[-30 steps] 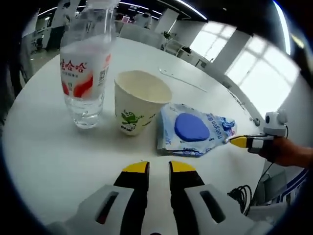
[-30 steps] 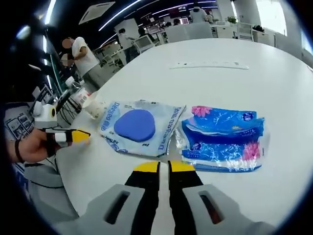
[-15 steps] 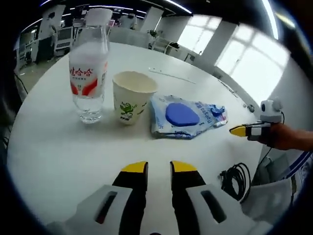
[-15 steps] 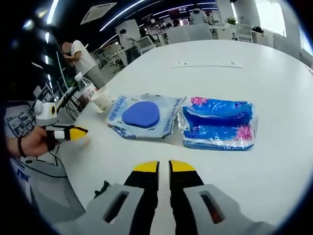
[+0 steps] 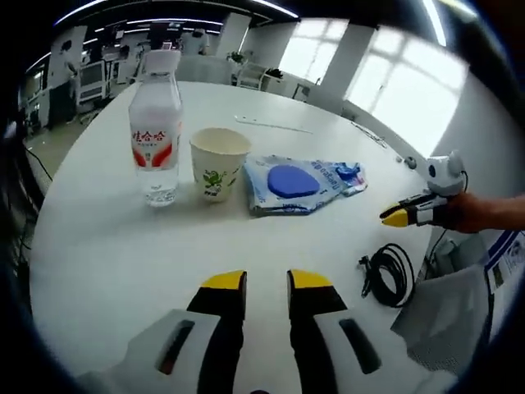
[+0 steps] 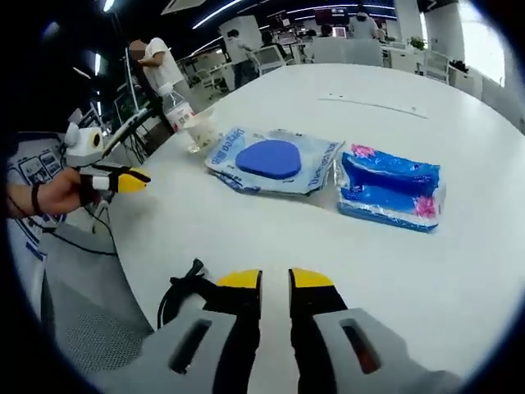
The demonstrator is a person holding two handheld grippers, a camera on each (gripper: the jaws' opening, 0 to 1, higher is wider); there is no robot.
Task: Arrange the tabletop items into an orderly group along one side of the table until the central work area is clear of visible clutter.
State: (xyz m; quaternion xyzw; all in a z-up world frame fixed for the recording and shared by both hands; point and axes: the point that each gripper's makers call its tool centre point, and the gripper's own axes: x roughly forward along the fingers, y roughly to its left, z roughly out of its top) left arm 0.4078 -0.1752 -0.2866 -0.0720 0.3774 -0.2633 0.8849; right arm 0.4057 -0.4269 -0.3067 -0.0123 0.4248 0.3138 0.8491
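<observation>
Two cameras, facing across one white table [image 5: 107, 254]

Left gripper view looks from the near edge, bottle [image 5: 155, 135] and cup [image 5: 218, 163] near ahead. Right gripper view faces in from the other side, further back. Both share the blue-patch packet [image 5: 297, 182] [image 6: 275, 162], and each catches the other gripper at the edge.

Bright window daylight, sharp centre, fisheye-warped edges

White round table [image 5: 98, 263]: water bottle [image 5: 155, 135], paper cup [image 5: 219, 162], blue-disc pouch [image 5: 291, 180], blue tissue pack [image 6: 392, 190] in a row; black cable [image 5: 387, 275] at edge.
</observation>
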